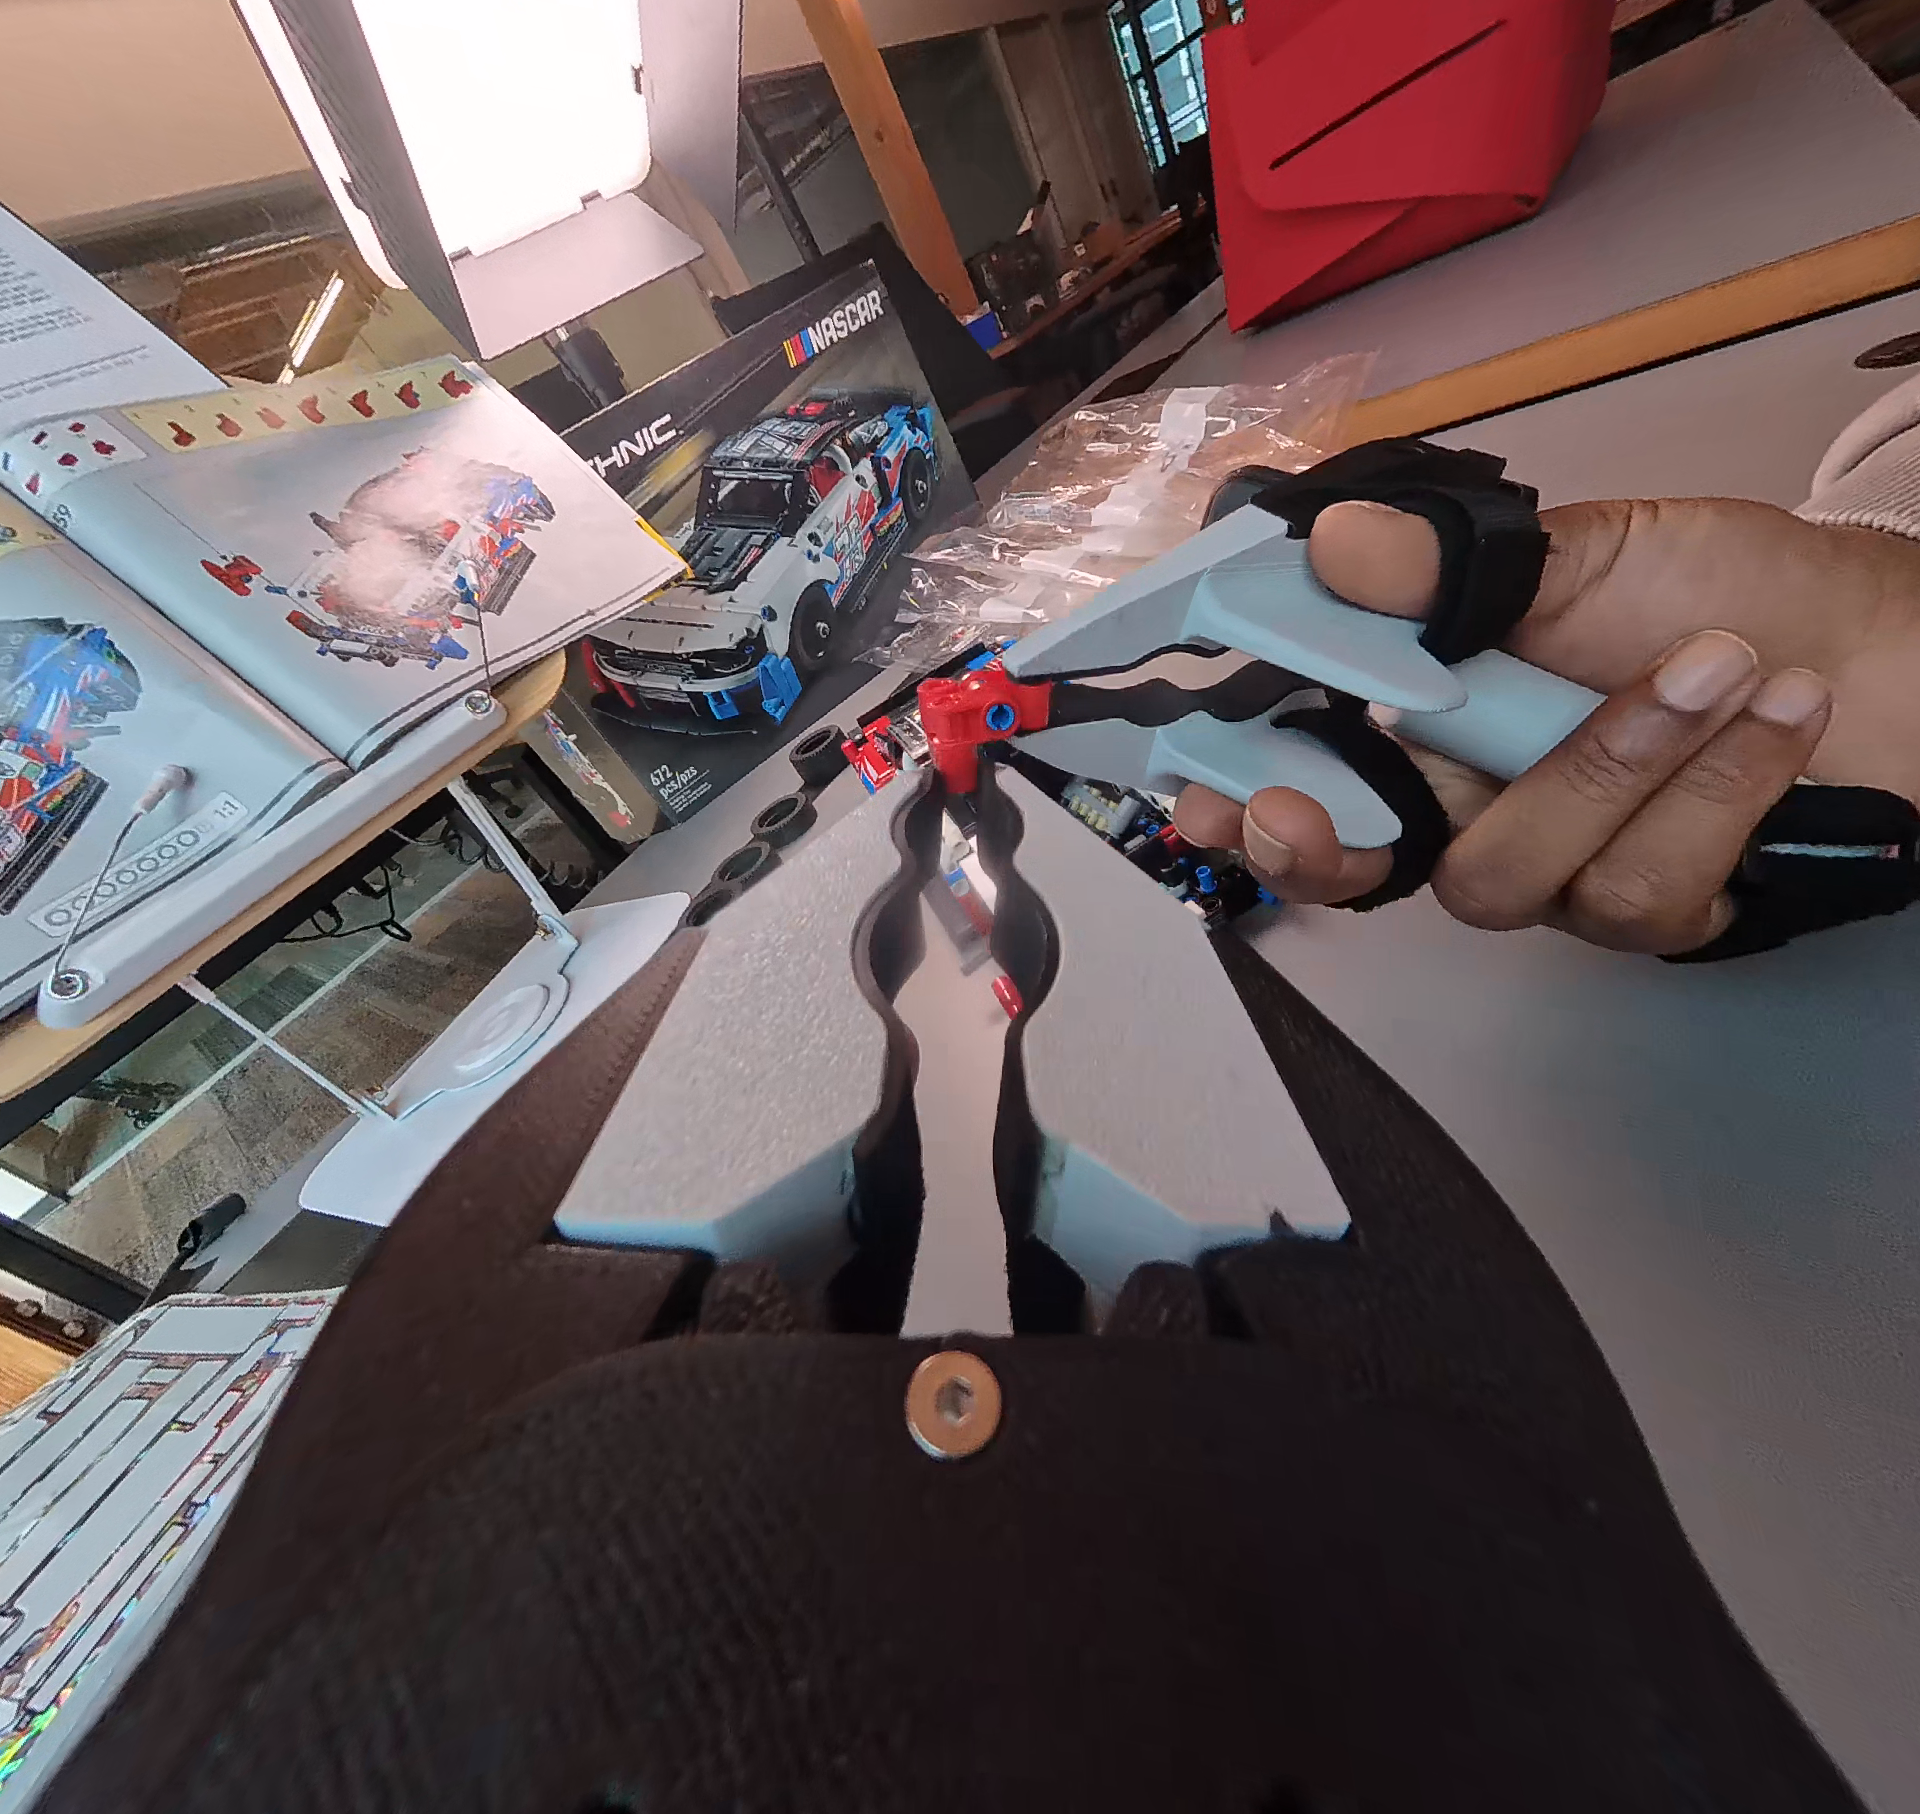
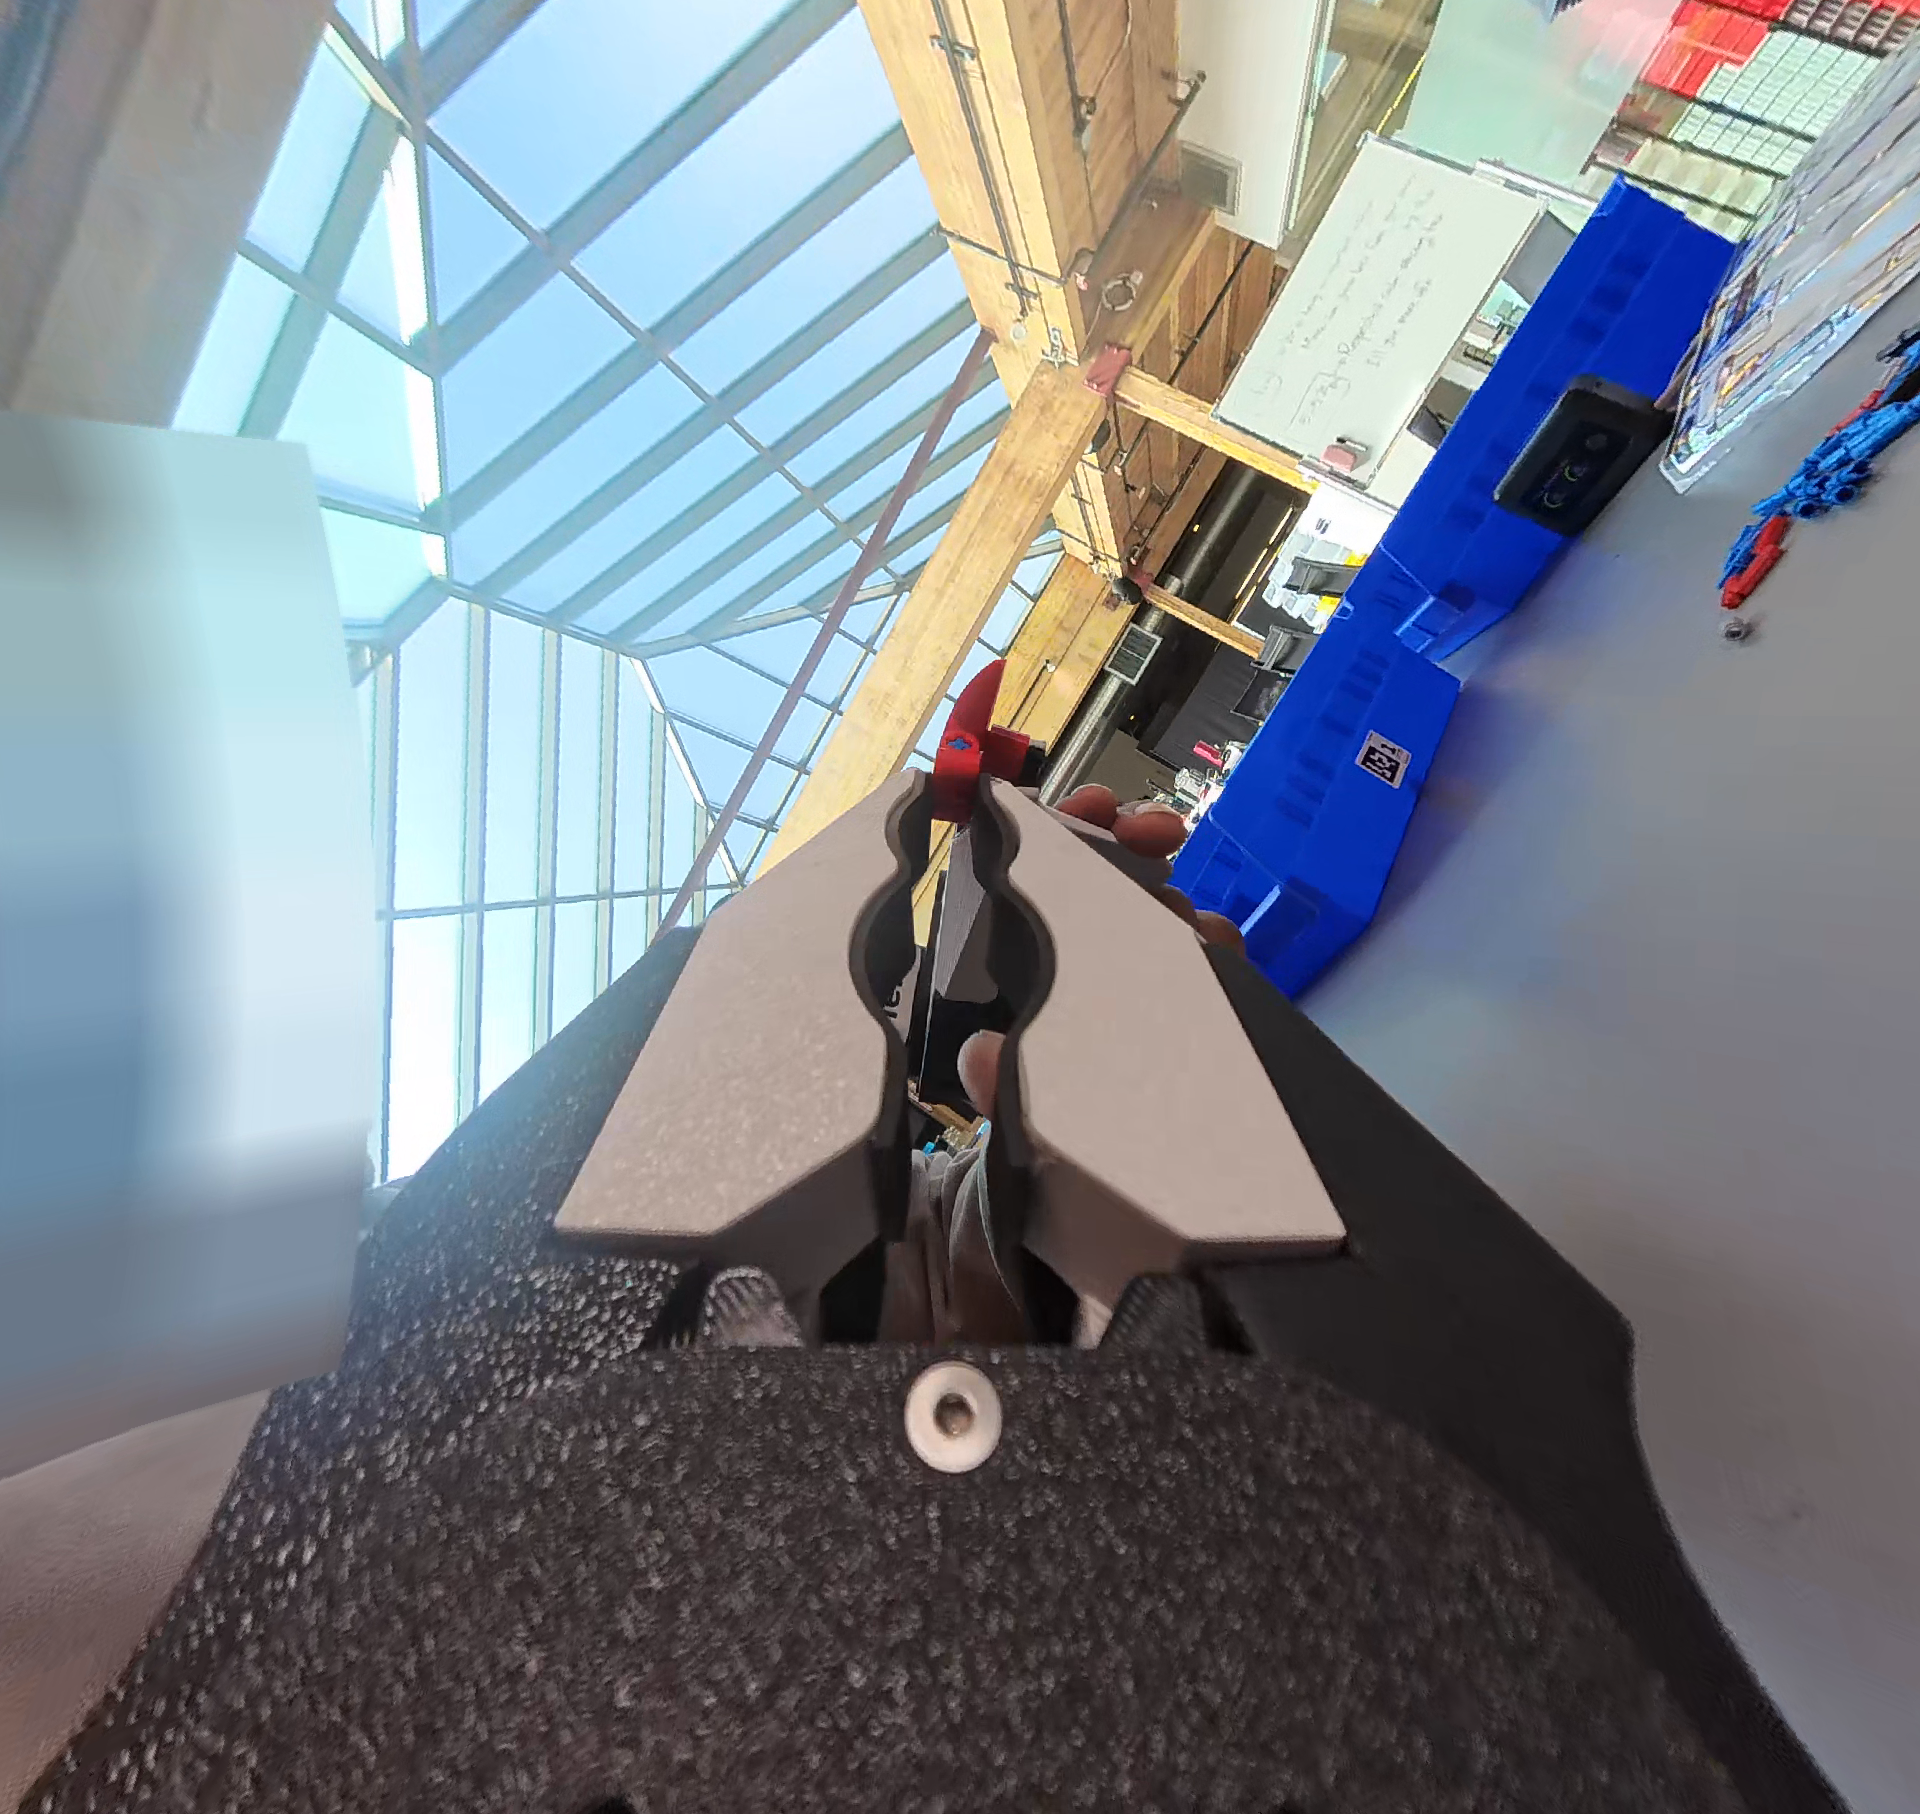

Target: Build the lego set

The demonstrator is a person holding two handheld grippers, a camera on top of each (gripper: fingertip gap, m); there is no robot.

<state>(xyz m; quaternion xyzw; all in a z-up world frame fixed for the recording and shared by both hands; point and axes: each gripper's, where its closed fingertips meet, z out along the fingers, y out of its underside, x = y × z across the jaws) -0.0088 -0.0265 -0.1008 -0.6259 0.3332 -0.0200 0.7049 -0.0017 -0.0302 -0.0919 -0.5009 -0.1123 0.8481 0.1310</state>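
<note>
A small red Lego assembly [image 1: 961, 715] with a blue pin is held in the air between both grippers. My left gripper [image 1: 956, 793] comes from below and is shut on its lower end. My right gripper [image 1: 1023, 710], held by a hand in a black strap, comes from the right and is shut on its right side. In the right wrist view my right gripper [image 2: 961, 798] is shut on the same red piece [image 2: 958, 762], with a curved red part sticking up beyond the tips. Fingers of the other hand [image 2: 1127, 829] show behind it.
An open instruction booklet [image 1: 343, 559] rests on a stand at left, with the set's box [image 1: 769, 559] behind it. Black tyres [image 1: 779, 814], loose parts [image 1: 1143, 829], plastic bags [image 1: 1122, 476] and a red bag [image 1: 1392, 102] lie on the grey table. Blue bins [image 2: 1455, 569] and blue pieces [image 2: 1808, 486] show. The tips of both grippers are at nearly the same place.
</note>
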